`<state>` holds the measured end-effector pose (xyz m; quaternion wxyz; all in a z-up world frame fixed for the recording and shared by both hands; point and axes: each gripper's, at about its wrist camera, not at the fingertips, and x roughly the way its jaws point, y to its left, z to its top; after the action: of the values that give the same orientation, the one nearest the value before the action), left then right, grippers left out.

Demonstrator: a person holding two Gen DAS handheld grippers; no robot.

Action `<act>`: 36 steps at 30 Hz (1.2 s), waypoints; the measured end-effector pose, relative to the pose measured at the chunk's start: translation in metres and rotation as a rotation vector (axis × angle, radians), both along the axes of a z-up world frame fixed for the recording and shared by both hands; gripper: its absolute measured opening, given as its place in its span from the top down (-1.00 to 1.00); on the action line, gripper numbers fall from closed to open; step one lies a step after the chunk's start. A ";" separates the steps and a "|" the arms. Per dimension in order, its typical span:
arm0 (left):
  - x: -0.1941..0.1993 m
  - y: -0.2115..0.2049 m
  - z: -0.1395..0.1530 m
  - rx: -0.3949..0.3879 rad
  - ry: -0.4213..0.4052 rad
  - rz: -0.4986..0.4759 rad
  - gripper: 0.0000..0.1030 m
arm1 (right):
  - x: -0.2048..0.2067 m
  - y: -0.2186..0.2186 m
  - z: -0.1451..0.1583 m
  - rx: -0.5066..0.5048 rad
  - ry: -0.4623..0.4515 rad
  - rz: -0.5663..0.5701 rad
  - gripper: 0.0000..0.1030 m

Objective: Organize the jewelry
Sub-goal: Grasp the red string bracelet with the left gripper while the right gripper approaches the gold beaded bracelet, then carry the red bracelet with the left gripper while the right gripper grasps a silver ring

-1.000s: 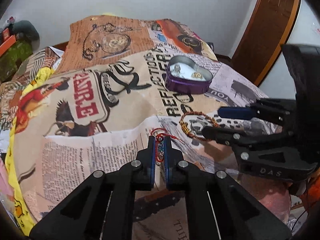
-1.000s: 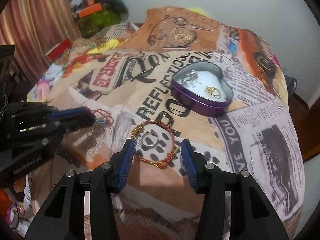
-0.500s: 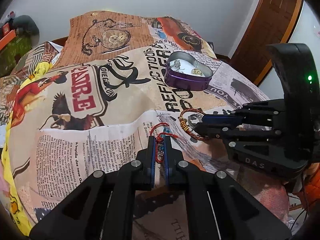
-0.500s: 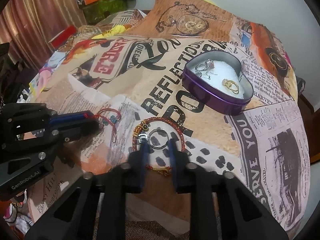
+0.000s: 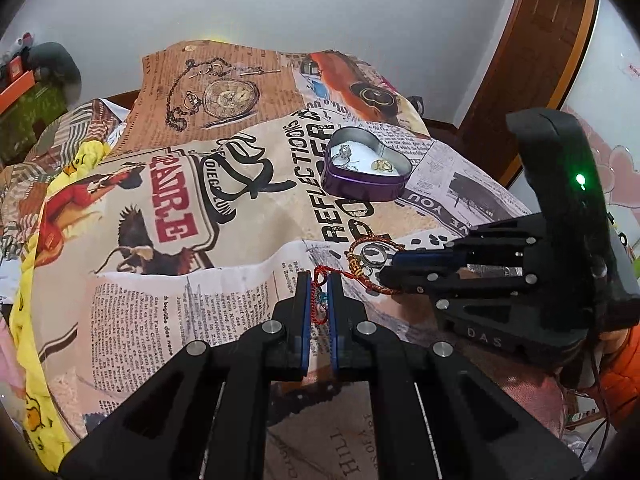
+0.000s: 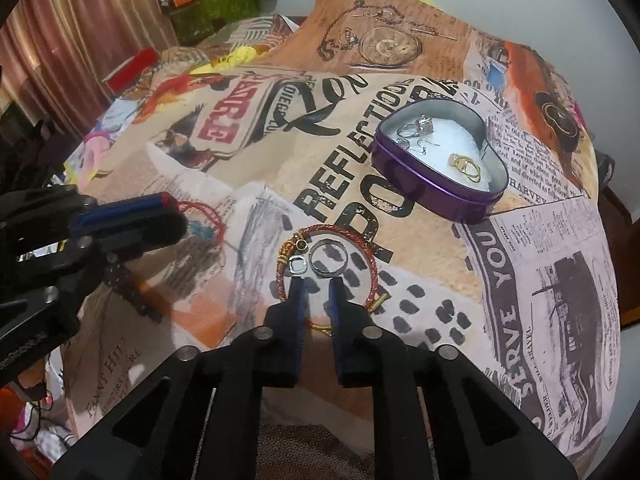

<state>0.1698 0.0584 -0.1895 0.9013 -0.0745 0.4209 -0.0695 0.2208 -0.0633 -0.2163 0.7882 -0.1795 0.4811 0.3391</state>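
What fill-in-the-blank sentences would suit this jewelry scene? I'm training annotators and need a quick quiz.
The purple tin is shaped like a ___.
The silver ring lies inside the loop of the ___ braided bracelet.
The red string sits between the fingers of the ___ gripper.
Missing: heart; red; left.

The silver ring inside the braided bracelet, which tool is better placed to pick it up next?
Right. The right tool sits just short of the ring, jaws slightly apart and empty, while the left tool is off to the side, closed on the red string bracelet.

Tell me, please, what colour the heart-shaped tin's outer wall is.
Purple; the heart-shaped tin shows it best in the right wrist view.
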 end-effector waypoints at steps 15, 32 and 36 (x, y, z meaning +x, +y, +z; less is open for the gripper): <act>0.005 0.010 -0.011 -0.015 0.014 0.014 0.89 | 0.019 0.009 -0.002 -0.016 0.022 -0.001 0.50; 0.016 0.005 0.007 0.009 -0.024 0.007 0.89 | 0.027 -0.002 0.008 0.077 0.003 -0.031 0.62; 0.023 0.000 0.023 0.021 -0.059 -0.002 0.89 | 0.029 -0.011 0.020 0.107 -0.025 -0.063 0.61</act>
<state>0.1926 0.0582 -0.1668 0.9140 -0.0627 0.3950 -0.0682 0.2496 -0.0742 -0.1966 0.8130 -0.1262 0.4579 0.3369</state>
